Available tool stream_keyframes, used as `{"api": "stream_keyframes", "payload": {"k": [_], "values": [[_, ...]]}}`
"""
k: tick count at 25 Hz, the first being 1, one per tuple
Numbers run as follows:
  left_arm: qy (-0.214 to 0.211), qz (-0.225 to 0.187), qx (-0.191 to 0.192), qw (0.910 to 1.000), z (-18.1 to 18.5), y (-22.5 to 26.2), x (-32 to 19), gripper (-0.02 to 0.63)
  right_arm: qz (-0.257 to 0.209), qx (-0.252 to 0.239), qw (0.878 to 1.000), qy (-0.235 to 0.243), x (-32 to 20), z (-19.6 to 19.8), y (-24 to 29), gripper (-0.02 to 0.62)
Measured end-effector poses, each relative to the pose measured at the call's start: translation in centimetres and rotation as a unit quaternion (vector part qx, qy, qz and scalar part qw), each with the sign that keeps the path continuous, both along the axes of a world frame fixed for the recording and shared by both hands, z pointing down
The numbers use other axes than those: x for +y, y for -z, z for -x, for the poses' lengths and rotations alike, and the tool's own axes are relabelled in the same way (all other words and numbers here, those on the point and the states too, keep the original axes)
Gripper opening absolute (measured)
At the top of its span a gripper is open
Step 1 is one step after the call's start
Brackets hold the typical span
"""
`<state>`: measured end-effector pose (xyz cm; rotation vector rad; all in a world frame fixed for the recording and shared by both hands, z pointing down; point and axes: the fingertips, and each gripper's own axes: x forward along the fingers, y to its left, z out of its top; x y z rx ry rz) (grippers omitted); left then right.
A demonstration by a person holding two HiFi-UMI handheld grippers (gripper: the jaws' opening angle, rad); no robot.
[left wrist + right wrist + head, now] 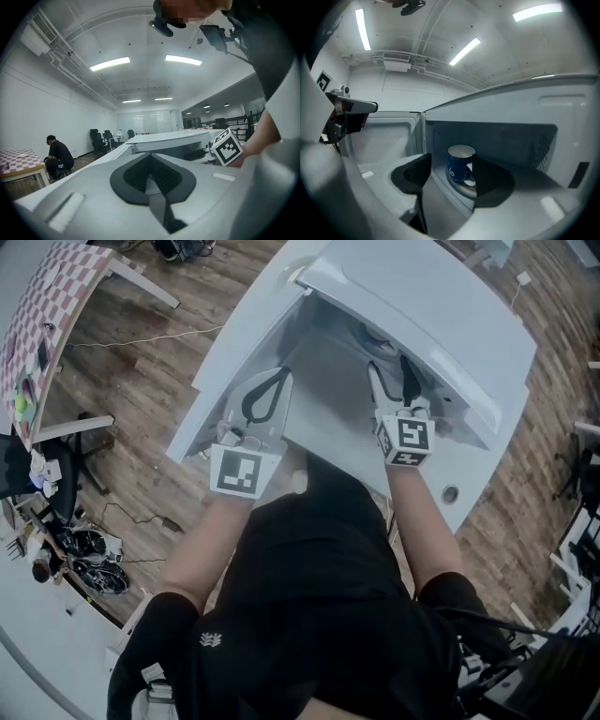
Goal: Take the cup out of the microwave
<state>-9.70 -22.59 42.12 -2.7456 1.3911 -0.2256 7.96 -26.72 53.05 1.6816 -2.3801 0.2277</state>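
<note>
A dark blue cup (460, 169) with a white inside stands upright on the glass turntable (465, 188) inside the white microwave (422, 315). The microwave's door (230, 352) is swung open to the left. My right gripper (451, 174) is open in front of the oven's opening. The cup shows in the gap between its jaws, farther in and untouched. My left gripper (152, 176) is shut with nothing in it, level with the open door. From above, the left gripper (272, 382) and the right gripper (389, 373) both reach into the open front.
The microwave sits above a wooden floor (141, 381). A table with a checkered cloth (47, 315) stands far left. A person in black (57, 157) crouches beside it, with office chairs (101, 140) farther back.
</note>
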Motion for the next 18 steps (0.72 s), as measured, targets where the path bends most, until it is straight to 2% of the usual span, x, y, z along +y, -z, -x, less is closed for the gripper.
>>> {"api": "stream_keyframes", "payload": {"k": [7,18], "values": [[-0.008,0.002,-0.008,0.9999,-0.8,-1.7,-1.2,0.003,0.007,0.007,1.0,-0.007,-1.9,-0.2,-1.9,0.361],[-0.022,0.006,-0.018,0.9996,-1.5,-2.9,-3.1,0.003,0.007,-0.005,1.0,-0.007,-4.7,-0.3,-3.4,0.421]]}}
